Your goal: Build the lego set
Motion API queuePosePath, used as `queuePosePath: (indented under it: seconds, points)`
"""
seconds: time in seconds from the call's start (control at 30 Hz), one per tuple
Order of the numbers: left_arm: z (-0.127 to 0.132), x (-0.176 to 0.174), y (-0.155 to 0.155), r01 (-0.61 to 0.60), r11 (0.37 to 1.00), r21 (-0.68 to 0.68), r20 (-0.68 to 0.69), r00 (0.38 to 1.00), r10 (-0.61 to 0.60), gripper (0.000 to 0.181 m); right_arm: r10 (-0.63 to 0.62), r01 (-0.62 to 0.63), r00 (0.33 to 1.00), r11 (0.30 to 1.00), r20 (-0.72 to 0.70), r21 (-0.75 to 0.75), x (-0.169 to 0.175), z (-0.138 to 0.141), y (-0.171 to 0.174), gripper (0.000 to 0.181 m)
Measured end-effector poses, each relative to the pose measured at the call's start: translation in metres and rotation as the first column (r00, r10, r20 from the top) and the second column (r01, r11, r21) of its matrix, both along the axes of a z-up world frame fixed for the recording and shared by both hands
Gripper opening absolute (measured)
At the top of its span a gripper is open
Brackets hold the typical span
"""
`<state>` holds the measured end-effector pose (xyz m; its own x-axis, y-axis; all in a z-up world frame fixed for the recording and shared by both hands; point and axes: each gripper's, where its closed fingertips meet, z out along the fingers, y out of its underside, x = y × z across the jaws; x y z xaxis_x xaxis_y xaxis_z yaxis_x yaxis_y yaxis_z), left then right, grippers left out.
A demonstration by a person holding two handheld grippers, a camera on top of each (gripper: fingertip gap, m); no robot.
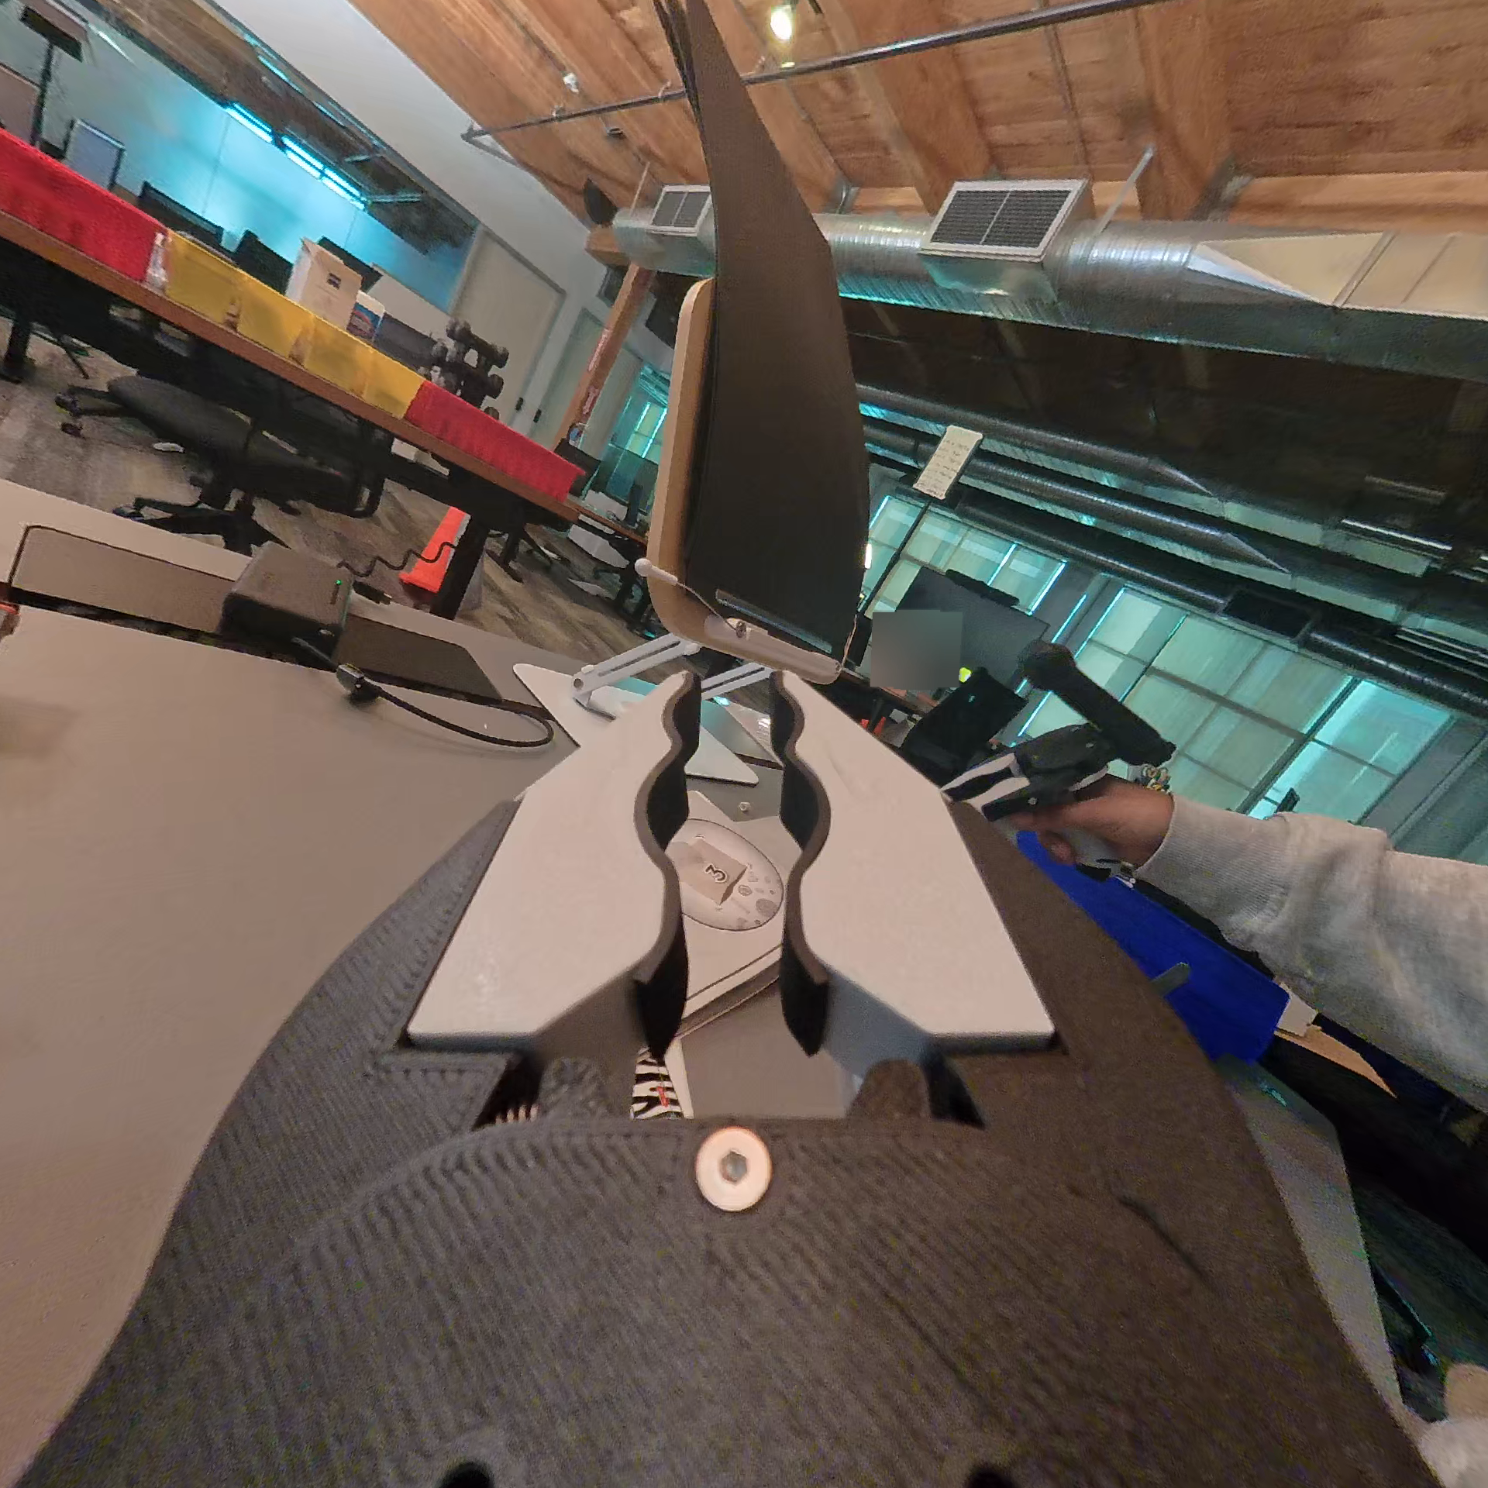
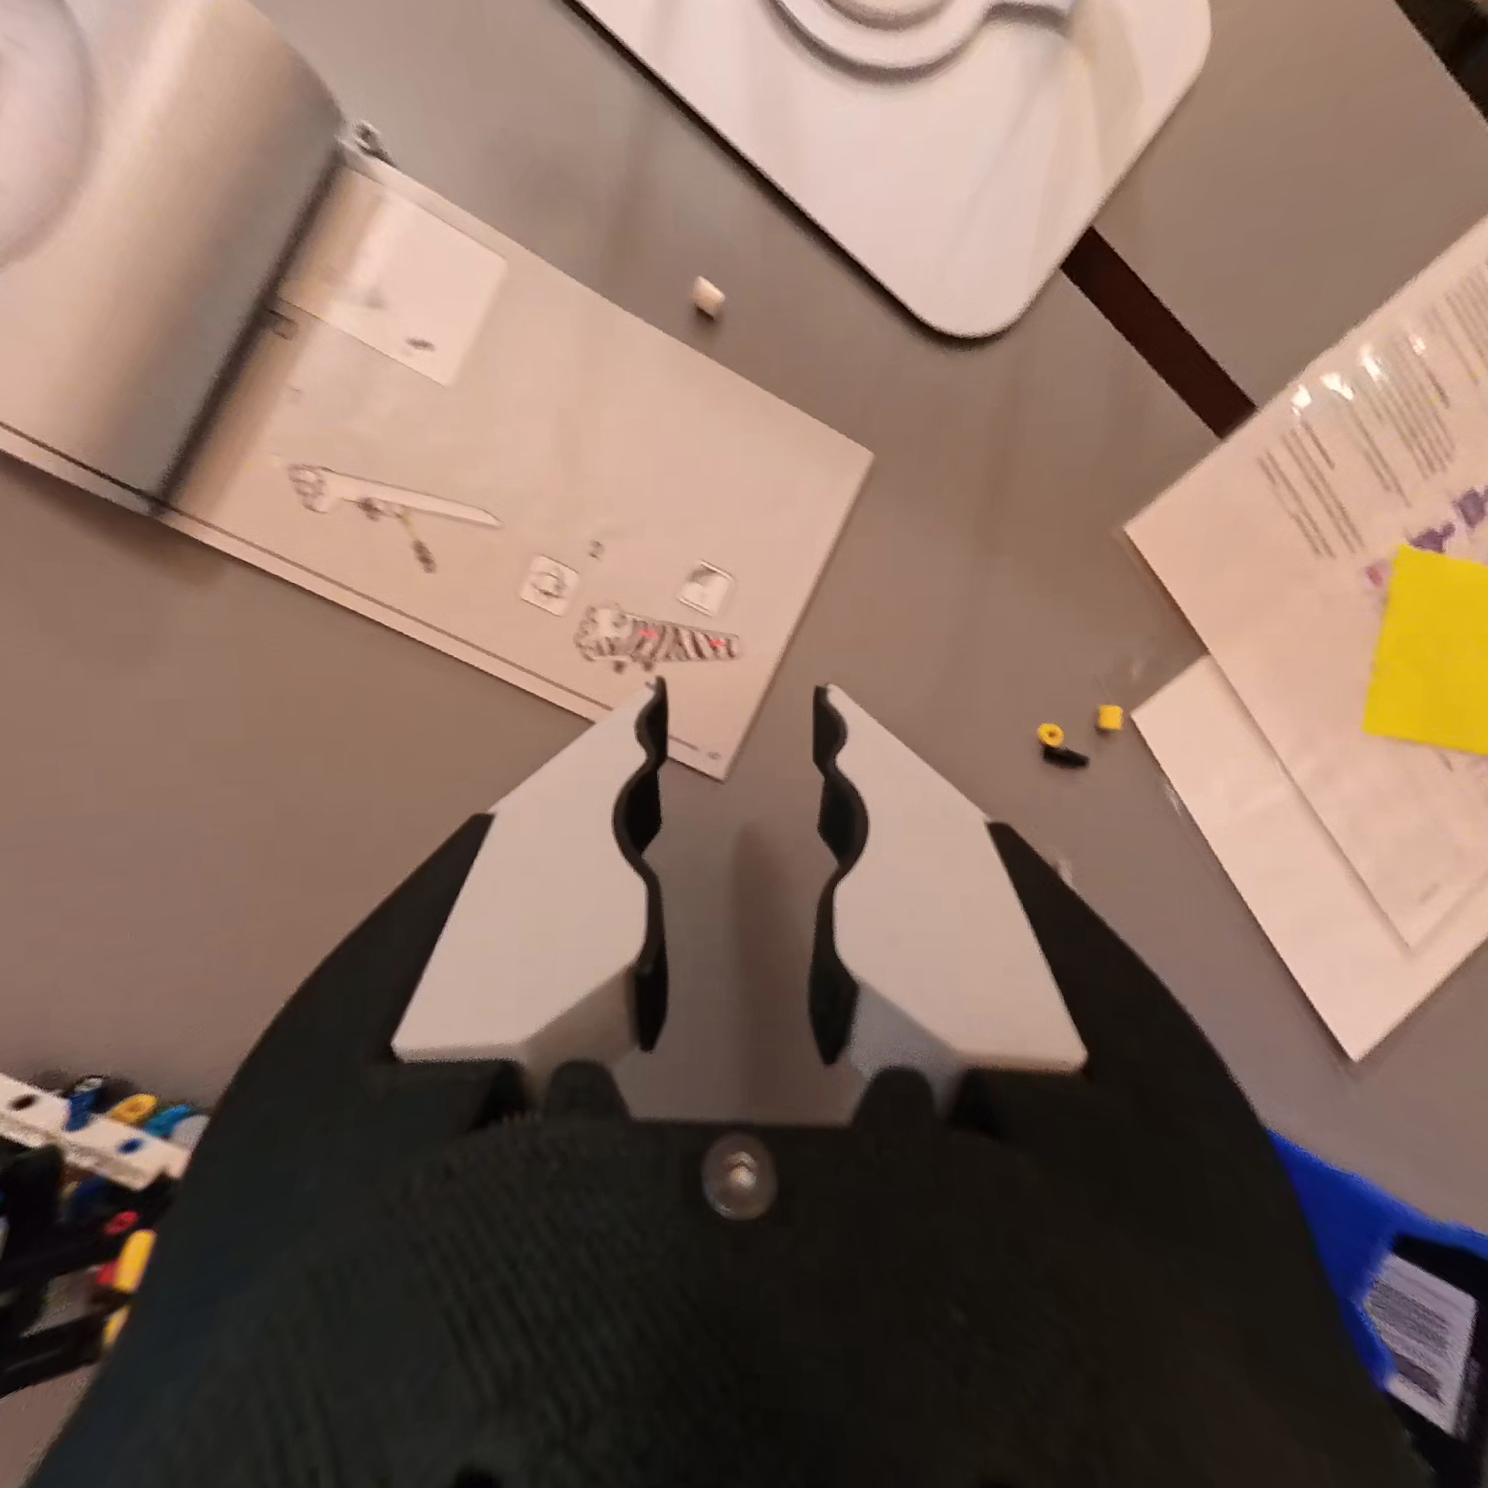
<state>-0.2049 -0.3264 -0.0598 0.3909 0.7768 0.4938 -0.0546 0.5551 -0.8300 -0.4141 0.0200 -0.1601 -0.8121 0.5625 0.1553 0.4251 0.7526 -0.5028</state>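
**Both grippers empty above the instruction booklet**

Left gripper tilted upward over the grey table, jaws spread a little, gripping nothing; right gripper angled down at the table, jaws parted wider, likewise empty; held by a hand in a grey sleeve. Open instruction booklet lying flat just beyond the right fingertips, its near corner between them; bare tabletop right of that corner; small yellow and black lego pieces near printed sheets; partly built model at lower left edge. Print on pages blurred, unreadable.
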Motion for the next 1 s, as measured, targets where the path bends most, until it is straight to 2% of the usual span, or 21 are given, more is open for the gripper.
queuePosePath:
  seconds: [0.17,0.47,0.83,1.0]
  points:
    - [-0.002,-0.001,-0.001,-0.013,1.000,-0.016,0.011,1.000,0.013,0.015,0.056,-0.055,0.998,0.997,0.007,-0.055,0.017,0.012,-0.024,0.034]
    - [-0.004,-0.003,0.003,-0.001,1.000,-0.020,0.020,1.000,0.001,0.016,0.054,-0.050,0.998,0.987,0.022,-0.150,0.031,0.034,-0.031,0.033]
    - [-0.005,-0.003,0.005,-0.003,0.999,-0.032,0.026,1.000,0.004,0.016,0.047,-0.037,0.998,0.982,0.048,-0.185,0.033,0.035,-0.034,0.033]
    - [-0.006,-0.004,0.005,0.000,1.000,-0.027,0.029,1.000,0.001,0.016,0.031,-0.025,0.999,0.988,0.036,-0.150,0.021,0.027,-0.026,0.033]
